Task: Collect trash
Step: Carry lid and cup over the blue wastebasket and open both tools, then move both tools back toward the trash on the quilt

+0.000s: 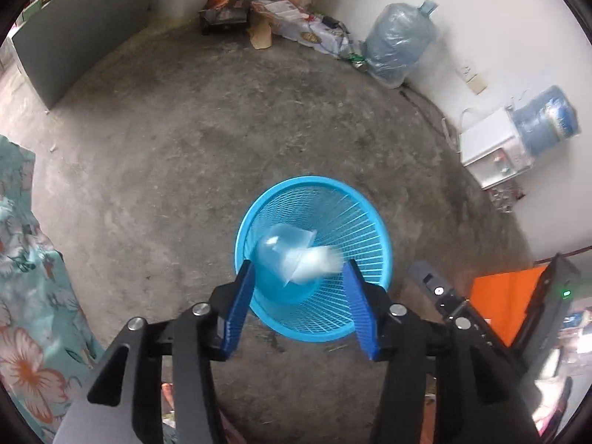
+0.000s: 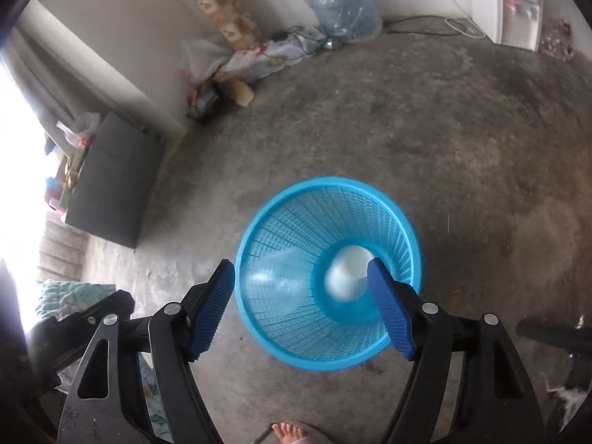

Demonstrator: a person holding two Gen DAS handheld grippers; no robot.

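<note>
left hand-held gripper: jaws spread apart, nothing pressed between the blue pads; pointed steeply down over the basket.
right hand-held gripper: jaws spread wide, nothing gripped; also aimed down over the basket.
trash: clear plastic bag with a white crumpled wad, blurred, seen between the left pads but touched by neither, inside the basket mouth. In the right wrist view a white piece is seen low in the basket, just beside the right pad.
basket: blue mesh, upright on the floor, directly below both gripper tips.
floor: bare grey concrete, beyond and around the basket.
foot: bare toes seen behind the right gripper.
far wall: wrapped water jug, dispenser, litter pile.
</note>
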